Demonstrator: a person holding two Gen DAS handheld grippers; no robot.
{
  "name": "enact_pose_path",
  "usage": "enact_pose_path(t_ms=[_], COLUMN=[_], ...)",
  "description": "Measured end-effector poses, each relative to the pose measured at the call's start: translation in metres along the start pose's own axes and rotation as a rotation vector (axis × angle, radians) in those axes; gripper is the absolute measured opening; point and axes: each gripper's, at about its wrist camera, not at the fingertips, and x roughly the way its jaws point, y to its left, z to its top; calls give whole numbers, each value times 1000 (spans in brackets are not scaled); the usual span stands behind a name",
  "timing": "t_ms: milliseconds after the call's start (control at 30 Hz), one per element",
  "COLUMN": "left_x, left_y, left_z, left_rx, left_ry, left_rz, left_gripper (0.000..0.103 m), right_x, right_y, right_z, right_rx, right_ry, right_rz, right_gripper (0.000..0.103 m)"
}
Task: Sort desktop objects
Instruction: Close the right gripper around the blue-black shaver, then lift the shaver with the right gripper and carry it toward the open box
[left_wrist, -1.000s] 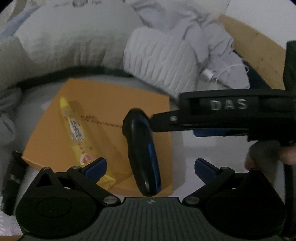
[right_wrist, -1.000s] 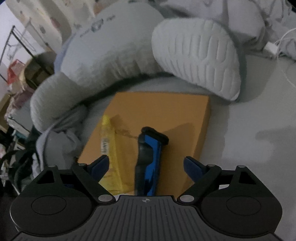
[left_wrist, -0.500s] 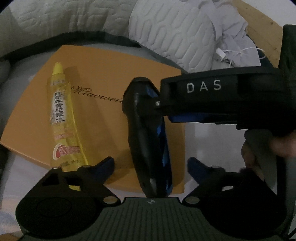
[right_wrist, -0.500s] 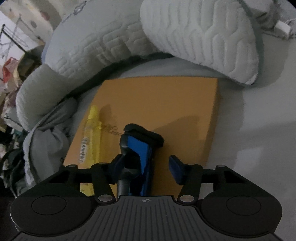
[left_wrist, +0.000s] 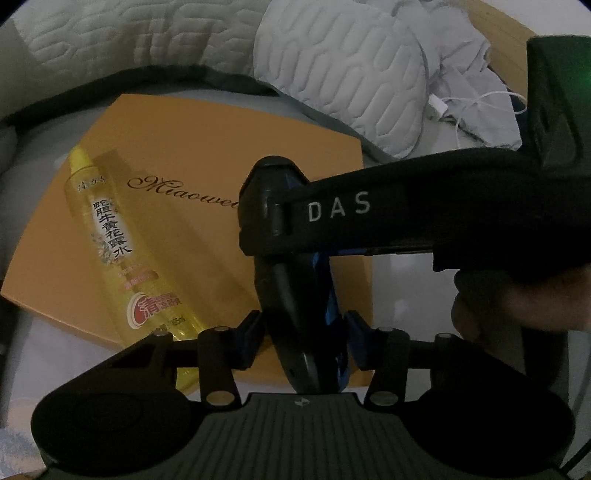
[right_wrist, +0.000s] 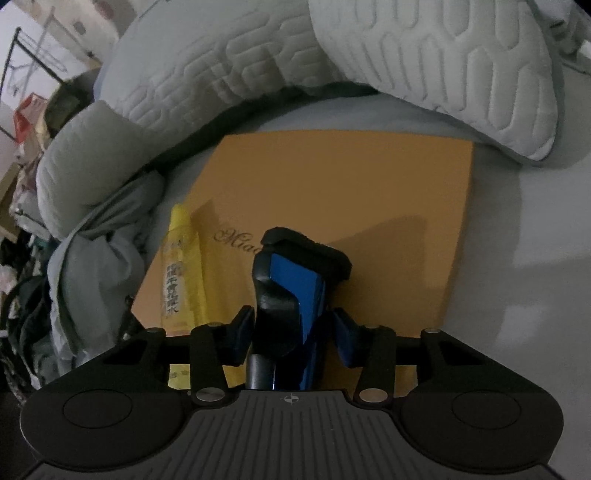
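Observation:
A black-and-blue handheld device (left_wrist: 291, 295) (right_wrist: 295, 280) lies lengthwise on a flat orange box (left_wrist: 207, 147) (right_wrist: 369, 184). My left gripper (left_wrist: 303, 332) straddles its near end. The jaws are closing and the blue pads touch both sides of the device. My right gripper (right_wrist: 293, 332) grips the same device from another angle, its jaws also closing with the pads against it. In the left wrist view one of the right gripper's fingers (left_wrist: 332, 221), marked DAS, crosses over the device. A yellow bottle (left_wrist: 118, 251) (right_wrist: 181, 266) lies on the box to the left.
Quilted grey pillows (left_wrist: 351, 74) (right_wrist: 258, 55) curve around the far side of the box. A white charger cable (left_wrist: 472, 107) lies on crumpled cloth at the right. Grey cloth (right_wrist: 103, 240) bunches left of the box. A hand (left_wrist: 517, 306) holds the right gripper.
Both grippers have dropped closer to the device, and their jaws have gone from wide apart to closed against its sides. The device and bottle have stayed on the box.

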Motion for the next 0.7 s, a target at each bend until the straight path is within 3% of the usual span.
enact_pose_path(t_ms=[367,700], left_x=[-6,-46], left_y=[0,-8], left_z=[-5,-6], left_rx=[-36,-40], left_ry=[-5,-74], left_rz=[-49,-93], left_gripper=[48,48], right_x=[-14,-57], right_y=[-2,20], right_z=[-13,-17], right_rx=[14,-11], right_ry=[-16,-72], right_rz=[21,31], right_gripper=[48,48])
